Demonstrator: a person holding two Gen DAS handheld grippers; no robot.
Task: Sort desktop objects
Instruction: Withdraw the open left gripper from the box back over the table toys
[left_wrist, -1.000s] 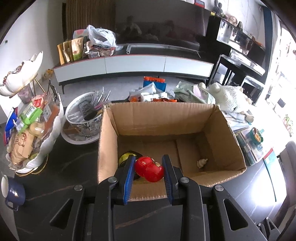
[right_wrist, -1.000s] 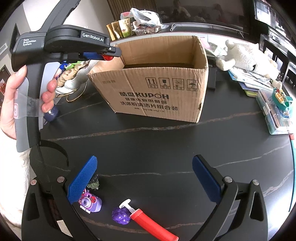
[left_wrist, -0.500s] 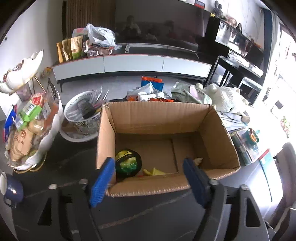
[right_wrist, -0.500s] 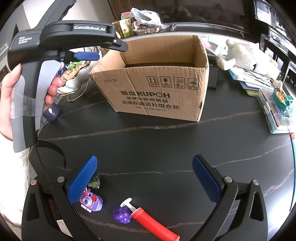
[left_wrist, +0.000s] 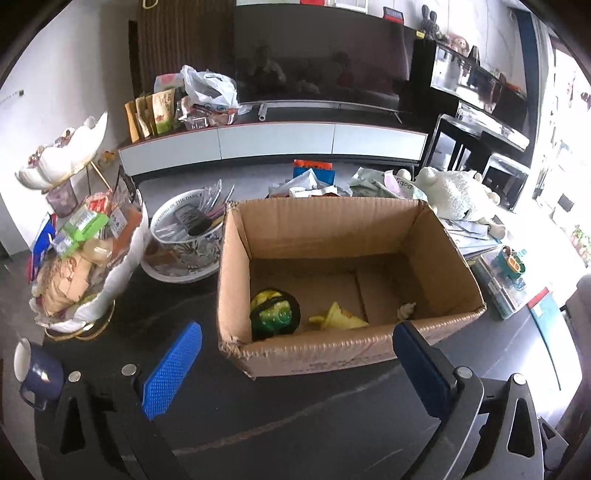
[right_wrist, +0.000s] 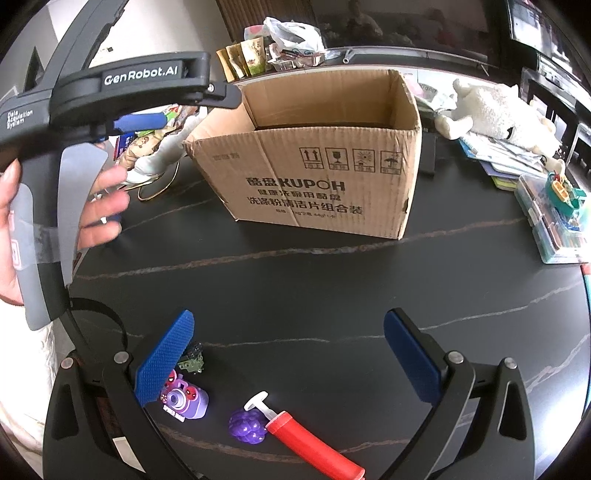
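An open cardboard box (left_wrist: 343, 347) stands on the black table (right_wrist: 332, 280). Inside it lie a green-and-yellow ball (left_wrist: 275, 314), a yellow toy (left_wrist: 338, 319) and a small cream piece (left_wrist: 405, 310). My left gripper (left_wrist: 295, 365) is open and empty, just in front of the box's near wall; it also shows at the left of the right wrist view (right_wrist: 138, 122). My right gripper (right_wrist: 288, 362) is open and empty above the table. Near it lie a purple toy camera (right_wrist: 183, 400), a purple grape toy (right_wrist: 247, 428), a red pump (right_wrist: 314, 448) and a small green piece (right_wrist: 192, 360).
A white snack stand (left_wrist: 81, 258), a bowl of utensils (left_wrist: 184, 236) and a blue mug (left_wrist: 35, 373) stand left of the box. A white plush lamb (left_wrist: 458, 195), papers and a clear case of small items (right_wrist: 554, 225) lie to the right.
My left gripper has opened and let go of the red toy over the box, then drawn back and to the left. The red toy is out of sight. The right gripper has stayed still.
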